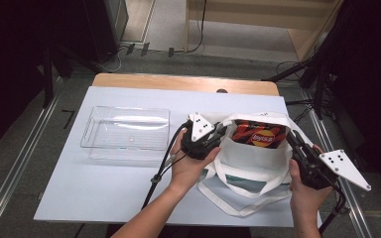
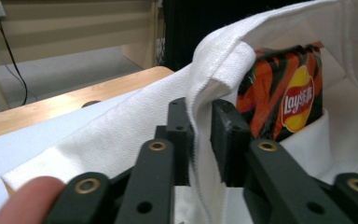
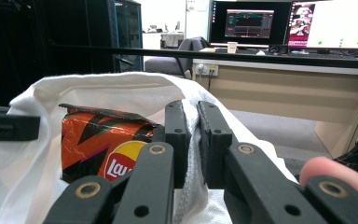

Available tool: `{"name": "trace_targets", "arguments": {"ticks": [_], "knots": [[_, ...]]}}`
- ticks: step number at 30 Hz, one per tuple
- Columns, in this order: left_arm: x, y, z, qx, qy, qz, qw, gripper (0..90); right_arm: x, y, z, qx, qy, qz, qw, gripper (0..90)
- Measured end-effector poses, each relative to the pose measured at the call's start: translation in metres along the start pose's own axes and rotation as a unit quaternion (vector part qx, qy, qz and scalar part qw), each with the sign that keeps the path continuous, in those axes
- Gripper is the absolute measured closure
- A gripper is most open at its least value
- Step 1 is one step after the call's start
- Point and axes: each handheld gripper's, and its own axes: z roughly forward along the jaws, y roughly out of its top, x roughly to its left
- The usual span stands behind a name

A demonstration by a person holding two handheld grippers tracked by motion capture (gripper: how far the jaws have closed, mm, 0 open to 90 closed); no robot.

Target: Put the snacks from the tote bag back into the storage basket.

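Observation:
A white cloth tote bag [image 1: 248,163] stands open on the table with an orange Lay's chip packet [image 1: 258,135] upright inside it. My left gripper [image 1: 222,133] is shut on the bag's left rim. In the left gripper view the cloth [image 2: 135,135] is pinched between the jaws of this gripper [image 2: 200,135], with the packet [image 2: 284,98] just beyond. My right gripper [image 1: 293,141] is shut on the right rim. The right gripper view shows cloth [image 3: 98,91] clamped in that gripper [image 3: 192,135], the packet [image 3: 98,144] to its left. The two grippers hold the bag's mouth open.
A clear plastic tray [image 1: 126,130] sits on the white tabletop [image 1: 104,188] left of the bag. The bag's handles [image 1: 238,198] lie toward the front edge. Beyond the table's wooden far edge [image 1: 178,82] are floor, cables and a desk.

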Motion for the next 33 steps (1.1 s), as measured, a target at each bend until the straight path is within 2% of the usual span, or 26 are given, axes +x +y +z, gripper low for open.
{"name": "trace_targets", "arguments": {"ticks": [3,10,13,17,20,23,27,33], "knots": [[0.0,0.001,0.001,0.002,-0.001,0.003,1.0,86.5,0.0,0.0,0.0,0.0,0.001,0.002,1.0,85.0],[0.001,0.004,0.002,0.0,-0.007,0.003,1.0,89.0,0.002,0.0,0.001,0.0,0.004,0.001,1.0,85.0],[0.004,0.006,0.005,-0.004,-0.005,-0.006,1.0,89.1,0.002,0.0,0.001,0.001,0.008,0.007,0.9999,85.0],[0.007,0.009,0.01,-0.002,0.001,-0.009,1.0,89.2,0.004,0.0,0.002,0.002,0.013,0.006,0.9999,85.0],[0.009,0.01,0.016,0.001,0.004,-0.02,0.9998,89.2,0.005,-0.001,0.003,0.003,0.014,0.004,0.9999,85.0],[0.014,0.009,0.026,0.015,0.001,-0.031,0.9994,88.7,0.006,-0.002,0.003,0.006,0.016,0.004,0.9998,85.0],[0.017,0.0,0.041,0.052,-0.006,-0.043,0.9977,88.6,0.007,-0.003,0.005,0.009,0.02,0.001,0.9998,84.9],[0.014,-0.011,0.052,0.09,-0.02,-0.035,0.9951,87.9,0.007,-0.003,0.007,0.013,0.016,-0.004,0.9998,84.6]]}}
